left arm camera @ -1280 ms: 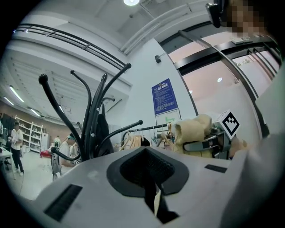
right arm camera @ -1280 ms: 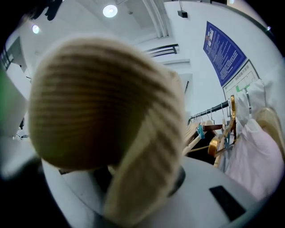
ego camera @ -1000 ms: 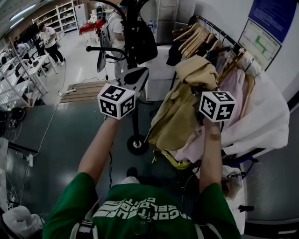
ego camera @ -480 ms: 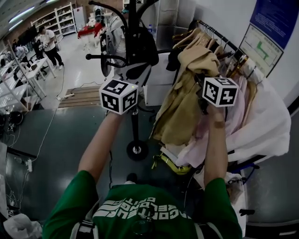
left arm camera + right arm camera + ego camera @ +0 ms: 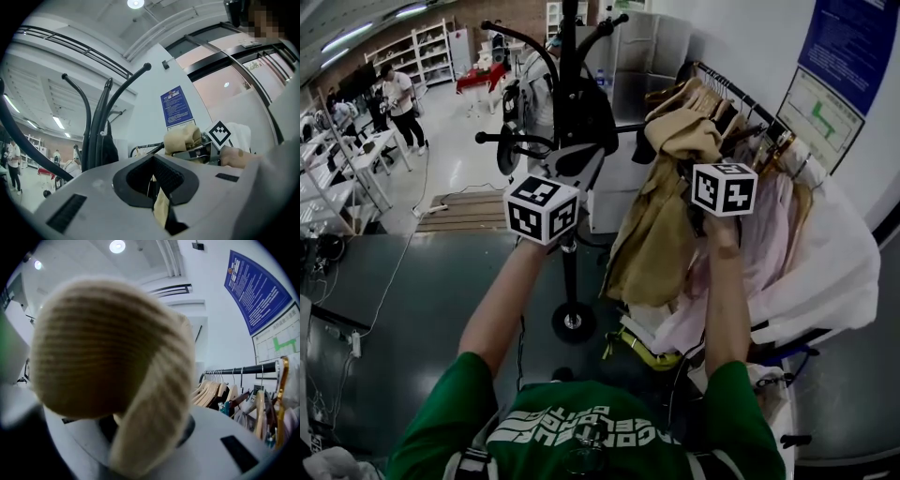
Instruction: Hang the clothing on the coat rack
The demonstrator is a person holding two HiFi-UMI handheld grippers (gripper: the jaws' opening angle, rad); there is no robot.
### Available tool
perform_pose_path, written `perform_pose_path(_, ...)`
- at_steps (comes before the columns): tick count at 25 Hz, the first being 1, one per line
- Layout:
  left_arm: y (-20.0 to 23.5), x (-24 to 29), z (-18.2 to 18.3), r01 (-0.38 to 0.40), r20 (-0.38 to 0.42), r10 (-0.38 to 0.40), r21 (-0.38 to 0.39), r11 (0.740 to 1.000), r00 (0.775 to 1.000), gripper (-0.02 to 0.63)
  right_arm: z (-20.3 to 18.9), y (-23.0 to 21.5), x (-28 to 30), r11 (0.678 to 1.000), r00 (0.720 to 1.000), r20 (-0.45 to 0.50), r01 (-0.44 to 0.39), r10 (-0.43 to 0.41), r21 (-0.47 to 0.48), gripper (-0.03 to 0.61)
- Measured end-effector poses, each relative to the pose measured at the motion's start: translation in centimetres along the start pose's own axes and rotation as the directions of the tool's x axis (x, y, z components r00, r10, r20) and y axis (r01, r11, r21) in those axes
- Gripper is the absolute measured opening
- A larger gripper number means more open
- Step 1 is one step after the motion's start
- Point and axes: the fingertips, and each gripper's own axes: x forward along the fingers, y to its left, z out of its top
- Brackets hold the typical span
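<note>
The right claw [image 5: 686, 169] was shut tight on the tan clothing [image 5: 108, 357]. A thick, ribbed fold of it bulged out over the jaws. The left claw [image 5: 157, 187] had its jaws close together, with only a thin slit between them. A bit of tan cloth showed in that slit, but I could not tell if it was pinched. The clothing hung down from the right claw, just beside the black coat rack [image 5: 570, 281] and not on its hooks. Behind it stood a rail [image 5: 727, 58] of wooden hangers.
</note>
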Motion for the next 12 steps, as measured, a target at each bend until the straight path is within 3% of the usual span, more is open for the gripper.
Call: perform_pose_path(12, 0.8, -0.5, -0.5, -0.011, -0.008, 0.011, -0.006, 1.000, 1.000, 0.003, -1.2, 1.7, 3.8, 0.998, 0.995, -0.069, -0.068, 0.067, -0.003, 0.069)
